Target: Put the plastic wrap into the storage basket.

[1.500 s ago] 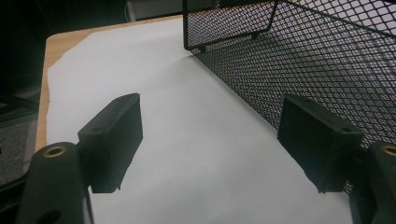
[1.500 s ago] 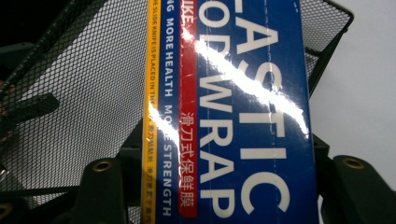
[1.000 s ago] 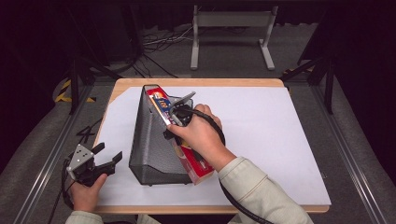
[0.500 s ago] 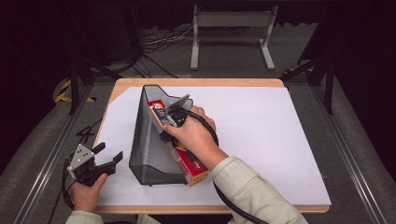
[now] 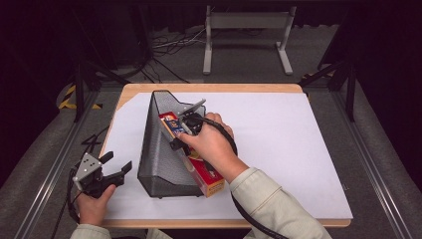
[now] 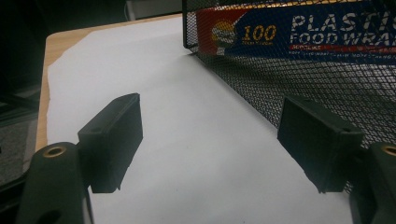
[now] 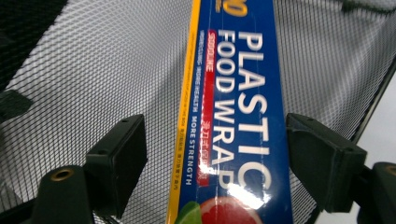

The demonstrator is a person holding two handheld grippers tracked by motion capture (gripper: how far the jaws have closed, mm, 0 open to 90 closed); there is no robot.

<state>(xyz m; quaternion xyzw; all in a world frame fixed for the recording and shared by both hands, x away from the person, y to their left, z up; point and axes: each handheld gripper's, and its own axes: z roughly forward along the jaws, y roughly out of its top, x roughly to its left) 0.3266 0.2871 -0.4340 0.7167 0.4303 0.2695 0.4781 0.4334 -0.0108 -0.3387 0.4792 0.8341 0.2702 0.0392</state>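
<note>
Plastic wrap box [image 5: 191,152] lying inside the black mesh file holder [image 5: 157,149], which stands toward the left half of the table [image 5: 298,149], nearer its front edge. The box's long axis runs from the holder's narrow far end back to its open near end, where the box end juts out. Right tongs [image 5: 185,130] sit directly over the box, jaws having just been opening; they stand apart on either flank of the box [image 7: 233,121], pads clear of it. Left tongs [image 5: 115,169], jaws apart and empty, rest near the front left corner beside the holder's mesh wall [image 6: 327,79]. The right hand [image 5: 211,147] is nearer.
</note>
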